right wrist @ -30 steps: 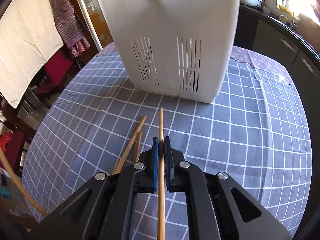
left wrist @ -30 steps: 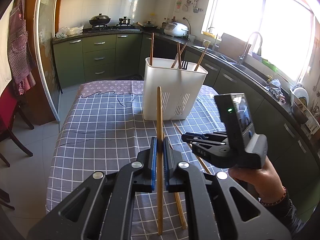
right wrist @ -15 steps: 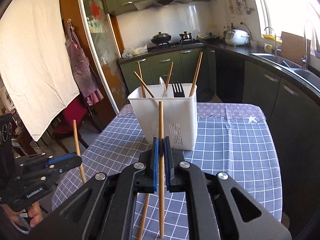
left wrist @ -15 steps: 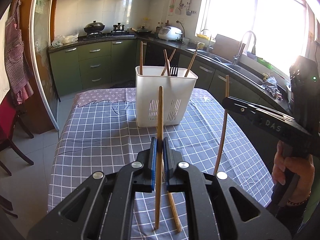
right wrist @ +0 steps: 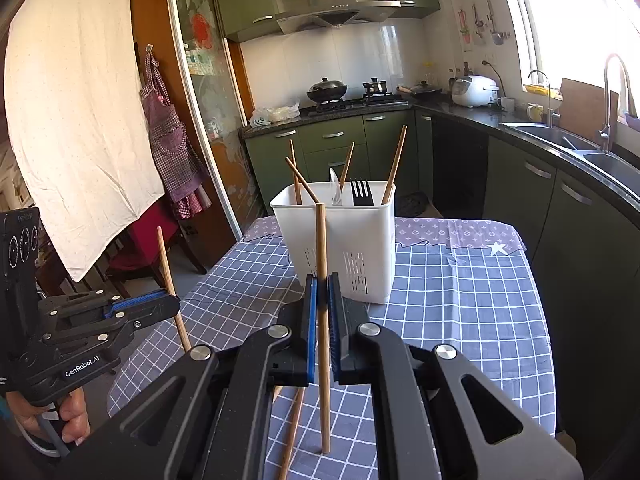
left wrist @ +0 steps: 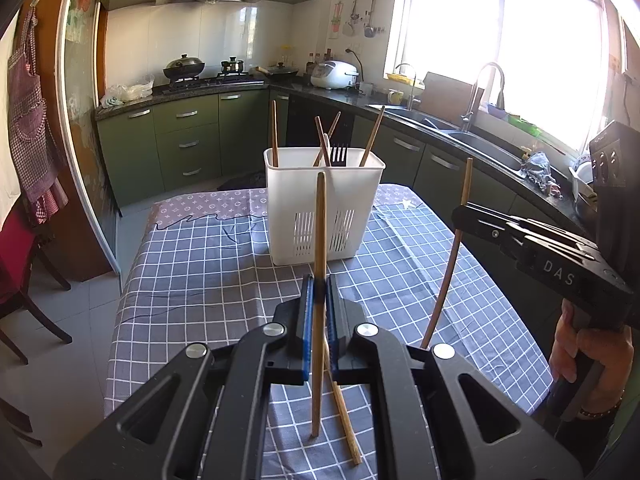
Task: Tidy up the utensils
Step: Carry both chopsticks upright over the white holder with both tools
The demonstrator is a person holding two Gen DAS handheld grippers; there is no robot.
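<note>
A wooden chopstick [left wrist: 319, 264] is gripped between the blue pads of the left gripper [left wrist: 318, 304], whose jaws are clamped against it; the stick is held upright, its top rising above the jaw tips and its lower end hanging below them over the checked tablecloth [left wrist: 192, 264]. A second chopstick [right wrist: 322, 280] is held in the same manner by the right gripper [right wrist: 322, 304], jaws pressed shut on the shaft, with the stick extending above and below the pads. The white utensil holder [left wrist: 324, 208] is seen standing on the cloth straight ahead of both sets of jaws and beyond the tips, well apart from them. Several chopsticks, a black fork [right wrist: 362, 193] and a pale utensil are seen leaning inside it. One loose chopstick [left wrist: 345, 420] is observed lying on the cloth below and just right of the left jaws. In the left wrist view the right gripper is seen off to the right of the jaws, held by a hand [left wrist: 592, 352]; in the right wrist view the left gripper appears off to the left.
</note>
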